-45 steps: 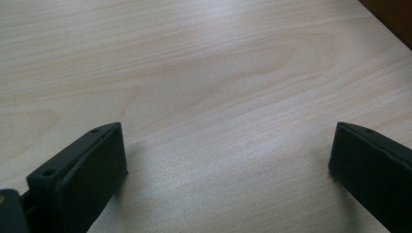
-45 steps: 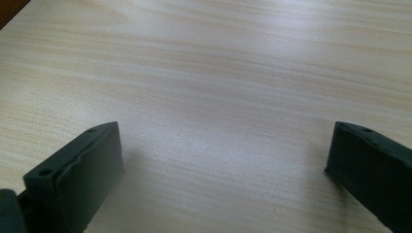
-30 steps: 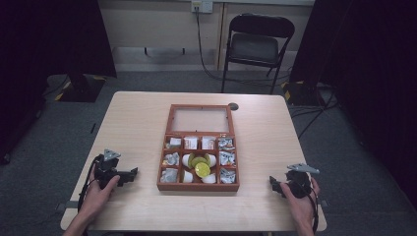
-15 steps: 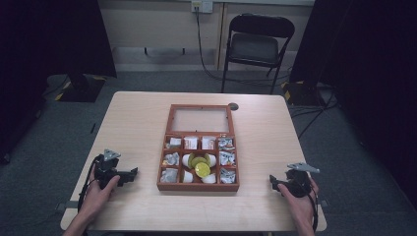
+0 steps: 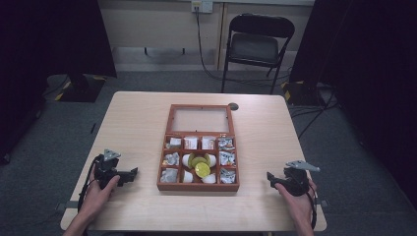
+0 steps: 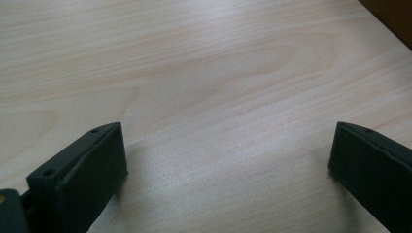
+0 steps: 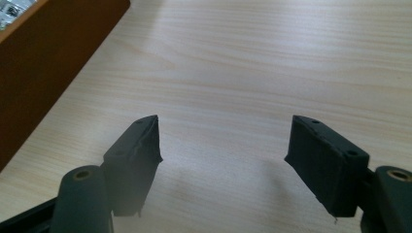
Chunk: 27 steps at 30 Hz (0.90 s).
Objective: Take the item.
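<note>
While both claws rest low in the frame, the wooden box (image 5: 198,153) sits mid-frame on the surface (image 5: 137,118).
My left claw (image 5: 132,173) gapes wide — empty; my right claw (image 5: 270,177) has just been closing, nothing between its jaws — both well apart from the box.

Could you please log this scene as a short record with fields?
surface: wooden table
box: wooden box, lid open and lying flat behind it, at table centre
contents: white packets in the outer compartments; yellow-topped cups in the middle
left gripper: open, nothing between the jaws, low over the table left of the box
right gripper: open, jaws have just been closing, nothing between them, right of the box
behind table: folding chair
</note>
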Motion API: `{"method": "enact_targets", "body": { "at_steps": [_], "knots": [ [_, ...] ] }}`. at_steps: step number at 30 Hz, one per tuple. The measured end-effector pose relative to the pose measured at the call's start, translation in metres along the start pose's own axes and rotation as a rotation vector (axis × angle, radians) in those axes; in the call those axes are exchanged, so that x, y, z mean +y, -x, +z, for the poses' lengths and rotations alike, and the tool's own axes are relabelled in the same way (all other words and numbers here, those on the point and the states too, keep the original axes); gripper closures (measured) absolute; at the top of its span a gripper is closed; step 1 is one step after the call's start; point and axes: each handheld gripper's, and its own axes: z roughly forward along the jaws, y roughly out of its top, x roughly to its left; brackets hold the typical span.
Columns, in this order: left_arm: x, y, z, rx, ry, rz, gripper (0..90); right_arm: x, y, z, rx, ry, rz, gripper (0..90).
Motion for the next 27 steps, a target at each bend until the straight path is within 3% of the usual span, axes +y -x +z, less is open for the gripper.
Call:
{"method": "enact_targets", "body": {
  "at_steps": [18, 27],
  "knots": [
    [0.000, 0.000, 0.000, 0.000, 0.000, 0.000, 0.0, 0.012, -0.010, -0.008, 0.051, 0.046, -0.011, 24.4],
    [0.000, 0.000, 0.000, 0.000, 0.000, 0.001, 0.0, 0.022, -0.023, -0.011, 0.091, 0.067, -0.052, 26.7]
  ]
}}
